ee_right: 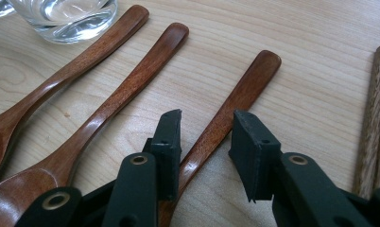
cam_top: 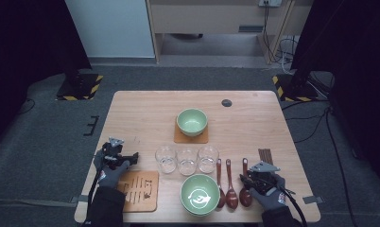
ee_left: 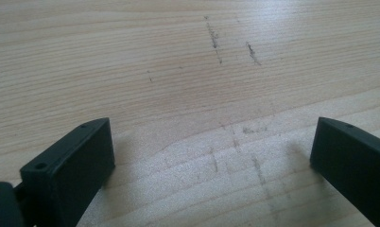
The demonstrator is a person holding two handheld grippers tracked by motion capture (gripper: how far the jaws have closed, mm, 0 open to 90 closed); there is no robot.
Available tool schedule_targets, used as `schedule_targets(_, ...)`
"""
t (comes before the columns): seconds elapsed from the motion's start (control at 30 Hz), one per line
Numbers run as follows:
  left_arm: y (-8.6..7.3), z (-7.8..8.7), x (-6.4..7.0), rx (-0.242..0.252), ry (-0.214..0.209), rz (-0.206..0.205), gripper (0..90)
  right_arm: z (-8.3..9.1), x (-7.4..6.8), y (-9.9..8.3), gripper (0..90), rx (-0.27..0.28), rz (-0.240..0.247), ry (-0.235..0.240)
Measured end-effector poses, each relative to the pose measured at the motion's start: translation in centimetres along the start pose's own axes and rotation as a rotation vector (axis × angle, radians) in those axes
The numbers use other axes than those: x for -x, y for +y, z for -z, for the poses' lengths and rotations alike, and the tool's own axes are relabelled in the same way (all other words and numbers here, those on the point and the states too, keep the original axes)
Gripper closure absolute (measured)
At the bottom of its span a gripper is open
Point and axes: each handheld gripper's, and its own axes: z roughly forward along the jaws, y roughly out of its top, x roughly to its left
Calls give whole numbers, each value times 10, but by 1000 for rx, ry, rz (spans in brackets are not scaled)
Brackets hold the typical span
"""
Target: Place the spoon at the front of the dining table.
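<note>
Your right gripper [ee_right: 204,127] straddles the handle of the rightmost spoon [ee_right: 235,101], jaws apart w/ a gap each side, not clamped. That spoon lies flat on the table [cam_top: 254,118], right of two other spoons, left of the chopsticks [ee_right: 375,127]. Your left gripper [ee_left: 211,151] sits wide open over bare wood.

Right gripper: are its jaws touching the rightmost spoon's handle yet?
Cannot tell. In the right gripper view the right gripper straddles the rightmost spoon, jaws partly open; contact isn't plain.
</note>
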Motion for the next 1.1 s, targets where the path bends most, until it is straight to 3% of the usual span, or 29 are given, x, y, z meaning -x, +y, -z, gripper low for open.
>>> schedule_targets(0.53, 0, 0, 0, 0, 0, 0, 0, -3, 5, 3, 787, 4, -8, -23)
schedule_targets(0.73, 0, 0, 0, 0, 0, 0, 0, -3, 5, 3, 765, 7, -17, -18)
schedule_targets(0.8, 0, 0, 0, 0, 0, 0, 0, 2, 8, 3, 744, 29, -48, 11)
schedule_targets(0.9, 0, 0, 0, 0, 0, 0, 0, 6, 10, 1, 743, 27, -60, 8)
schedule_targets(1.1, 0, 0, 0, 0, 0, 0, 0, 5, 8, -1, 756, 10, -51, 5)
